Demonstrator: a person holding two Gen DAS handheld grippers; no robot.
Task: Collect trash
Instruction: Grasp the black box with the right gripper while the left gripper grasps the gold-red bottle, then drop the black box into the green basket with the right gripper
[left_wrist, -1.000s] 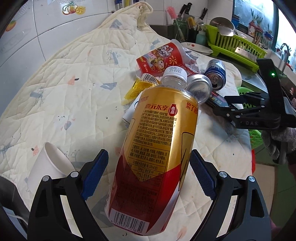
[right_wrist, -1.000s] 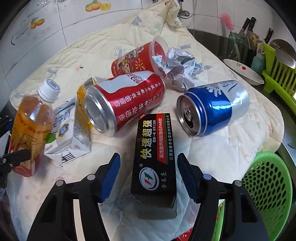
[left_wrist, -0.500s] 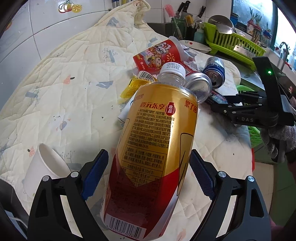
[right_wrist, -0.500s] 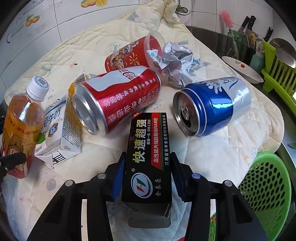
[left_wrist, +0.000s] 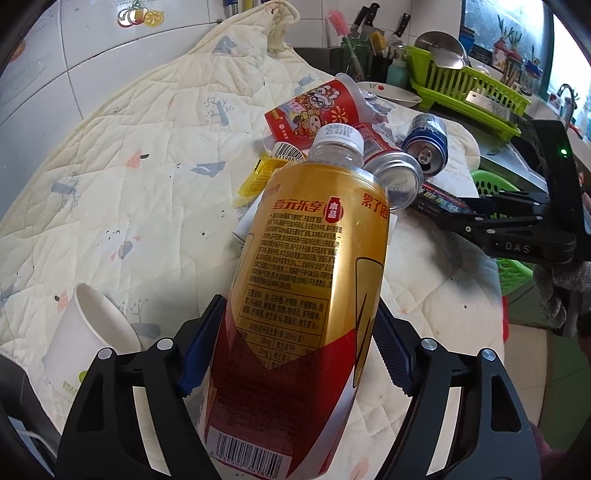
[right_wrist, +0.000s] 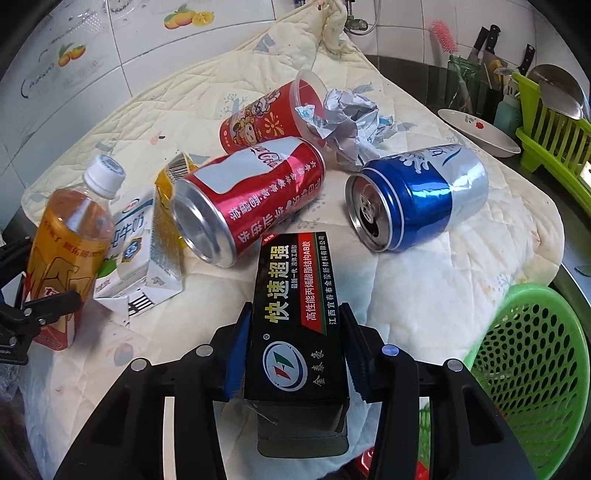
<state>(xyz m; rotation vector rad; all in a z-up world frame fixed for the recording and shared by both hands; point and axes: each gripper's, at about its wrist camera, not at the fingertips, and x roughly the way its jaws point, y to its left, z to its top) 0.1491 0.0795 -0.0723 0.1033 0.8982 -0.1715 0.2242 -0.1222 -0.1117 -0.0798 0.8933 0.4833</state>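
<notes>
Left hand-held gripper (left_wrist: 295, 354): jaws closing, both blue pads drawn up against the sides of an upright gold-and-red plastic drink bottle with a white cap (left_wrist: 306, 288), which stands at the near edge of a table covered by a cream quilted cloth (left_wrist: 122, 155).

Right hand-held gripper (right_wrist: 293, 356): clamped narrowly on a long black cardboard box printed with yellow characters (right_wrist: 295, 314), its pads pressed to both long sides; the box is seen near the table's front edge.

Also catalogued on the cloth: a red aluminium cola can lying on its side (right_wrist: 247, 195), just beyond the box; a blue-and-silver aluminium can on its side (right_wrist: 417, 195); a red printed plastic cup, tipped over (right_wrist: 269, 118); a crumpled wad of white paper (right_wrist: 347, 122) at the cup's mouth; a white milk carton, flattened (right_wrist: 136, 251); a white paper cup on its side (left_wrist: 85, 332).

A green perforated plastic basket (right_wrist: 532, 362) is seen beside the table's right edge, below it.
</notes>
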